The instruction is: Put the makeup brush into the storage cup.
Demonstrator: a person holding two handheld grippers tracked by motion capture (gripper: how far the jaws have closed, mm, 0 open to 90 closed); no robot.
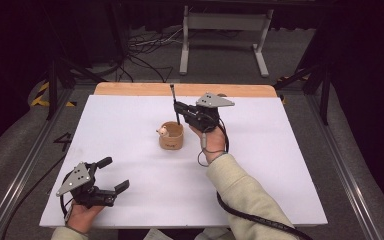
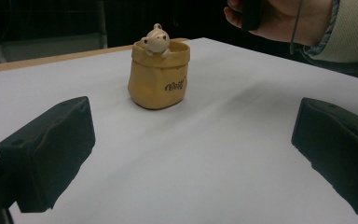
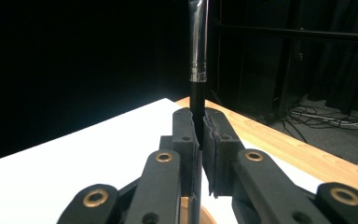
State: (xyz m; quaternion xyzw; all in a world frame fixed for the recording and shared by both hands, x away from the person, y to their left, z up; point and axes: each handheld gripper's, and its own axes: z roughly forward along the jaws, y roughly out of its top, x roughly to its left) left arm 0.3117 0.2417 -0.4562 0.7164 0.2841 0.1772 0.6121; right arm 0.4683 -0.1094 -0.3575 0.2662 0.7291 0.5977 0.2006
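Right gripper (image 1: 178, 106) seen just right of frame centre in the high view, jaws pinched tight on a thin black pen (image 1: 174, 102), held upright with most of its shaft sticking up past the fingertips. Same grip confirmed in the right gripper view: pads closed flat on the dark barrel (image 3: 197, 100), silver band above the pinch, lower end running down toward a tan rim at the bottom edge. Small yellow sack-shaped pot (image 1: 171, 135) stood at centre of the white table (image 1: 280, 165), a little figurine (image 2: 155, 39) perched at its rim. Left gripper (image 1: 116, 174) parked low left, jaws spread wide, nothing held, aimed at the pot from well apart. Likely trouble: narrow grip on a slick round barrel, so pen prone to pivot or slide. Pot light-looking and unbraced; a skewed descent catching rim or figurine could tip or shove it. Pen tip hidden behind pot, alignment unclear.
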